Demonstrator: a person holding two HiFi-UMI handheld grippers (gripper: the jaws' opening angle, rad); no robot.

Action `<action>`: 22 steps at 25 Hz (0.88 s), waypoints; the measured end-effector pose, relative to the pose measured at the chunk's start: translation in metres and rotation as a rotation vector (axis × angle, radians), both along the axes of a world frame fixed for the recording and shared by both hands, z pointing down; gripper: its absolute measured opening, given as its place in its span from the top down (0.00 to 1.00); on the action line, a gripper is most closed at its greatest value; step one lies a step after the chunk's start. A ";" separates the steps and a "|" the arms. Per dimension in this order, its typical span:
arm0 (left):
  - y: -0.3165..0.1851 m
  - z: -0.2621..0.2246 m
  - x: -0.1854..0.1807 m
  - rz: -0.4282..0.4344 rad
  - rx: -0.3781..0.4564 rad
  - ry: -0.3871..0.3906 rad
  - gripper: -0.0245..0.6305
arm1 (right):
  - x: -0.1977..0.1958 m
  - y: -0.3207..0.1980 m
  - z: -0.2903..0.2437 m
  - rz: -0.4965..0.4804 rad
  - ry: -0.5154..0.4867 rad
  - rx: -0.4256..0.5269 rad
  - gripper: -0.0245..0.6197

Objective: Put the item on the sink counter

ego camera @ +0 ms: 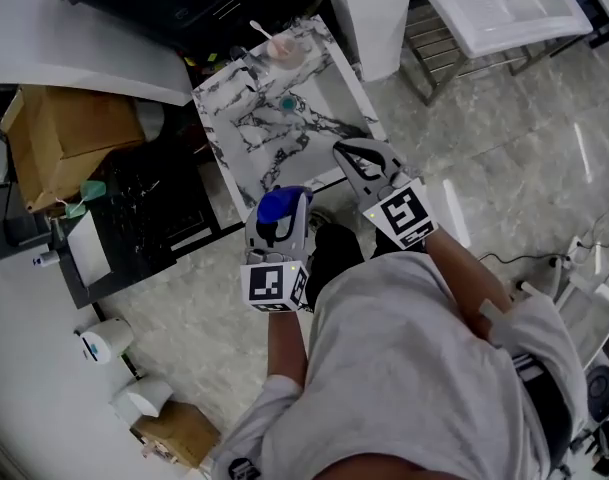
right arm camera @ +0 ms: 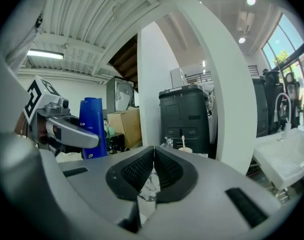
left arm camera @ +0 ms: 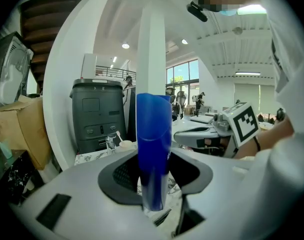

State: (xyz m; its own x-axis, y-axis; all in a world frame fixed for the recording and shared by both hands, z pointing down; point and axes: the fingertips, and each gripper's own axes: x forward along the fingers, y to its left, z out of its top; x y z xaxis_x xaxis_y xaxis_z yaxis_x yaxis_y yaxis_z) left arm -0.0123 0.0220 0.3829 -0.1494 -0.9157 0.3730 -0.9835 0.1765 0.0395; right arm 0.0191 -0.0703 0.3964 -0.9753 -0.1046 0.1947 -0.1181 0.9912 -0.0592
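The left gripper's (left arm camera: 154, 178) jaws are clamped on a blue bottle (left arm camera: 154, 134), which stands upright between the dark ribbed pads. The right gripper's (right arm camera: 152, 171) jaws are closed, pad against pad, with nothing between them.

In the head view the bottle (ego camera: 282, 213) is held in the air at the near edge of a black-and-white marbled counter (ego camera: 249, 143) and is not set down on it. The right gripper (ego camera: 366, 160) is just beside it, its tips over the counter's near right corner.

In the right gripper view the bottle (right arm camera: 92, 126) shows its face. There is white lettering near the top and a small yellow mark low down. The left gripper's jaw crosses in front of the lettering, so it cannot be read. Each gripper carries a cube with black-and-white square markers (ego camera: 274, 286), which are patterns and not words.

At the far end of the counter stands a pale cup with a spoon in it (ego camera: 282, 50), and a small teal object (ego camera: 287, 103) lies nearer the middle. A white sink (ego camera: 504, 3) is well apart at the upper right. A cardboard box (ego camera: 69, 128) sits to the left, and a black bin (right arm camera: 184, 116) stands behind the counter. Two paper rolls (ego camera: 106, 341) lie on the floor at lower left.
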 end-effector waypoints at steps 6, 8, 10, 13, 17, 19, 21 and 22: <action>-0.015 0.013 -0.030 0.079 0.005 0.031 0.70 | -0.018 -0.017 0.013 0.095 0.031 0.003 0.95; -0.019 0.015 -0.041 0.122 0.003 0.027 0.71 | -0.029 -0.020 0.018 0.133 0.042 0.003 0.95; -0.024 0.018 -0.053 0.173 -0.004 0.018 0.70 | -0.039 -0.020 0.023 0.171 0.056 -0.003 0.95; -0.027 0.020 -0.070 0.249 -0.011 0.011 0.71 | -0.056 -0.013 0.035 0.215 0.085 -0.033 0.95; -0.029 0.025 -0.096 0.326 -0.013 0.025 0.71 | -0.076 -0.003 0.051 0.278 0.123 -0.060 0.95; -0.029 0.029 -0.107 0.360 -0.011 0.028 0.71 | -0.084 -0.001 0.059 0.309 0.137 -0.066 0.95; -0.029 0.031 -0.119 0.391 -0.002 0.027 0.71 | -0.090 0.000 0.066 0.341 0.147 -0.074 0.95; -0.029 0.033 -0.125 0.406 0.002 0.028 0.71 | -0.093 -0.001 0.069 0.360 0.152 -0.076 0.95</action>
State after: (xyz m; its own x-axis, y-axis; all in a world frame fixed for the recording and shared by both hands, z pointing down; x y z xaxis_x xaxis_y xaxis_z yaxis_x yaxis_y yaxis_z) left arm -0.1370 -0.0071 0.4156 0.2346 -0.8989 0.3701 -0.9718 -0.2259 0.0673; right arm -0.0743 -0.0712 0.4659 -0.8382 -0.4146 0.3544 -0.4705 0.8783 -0.0853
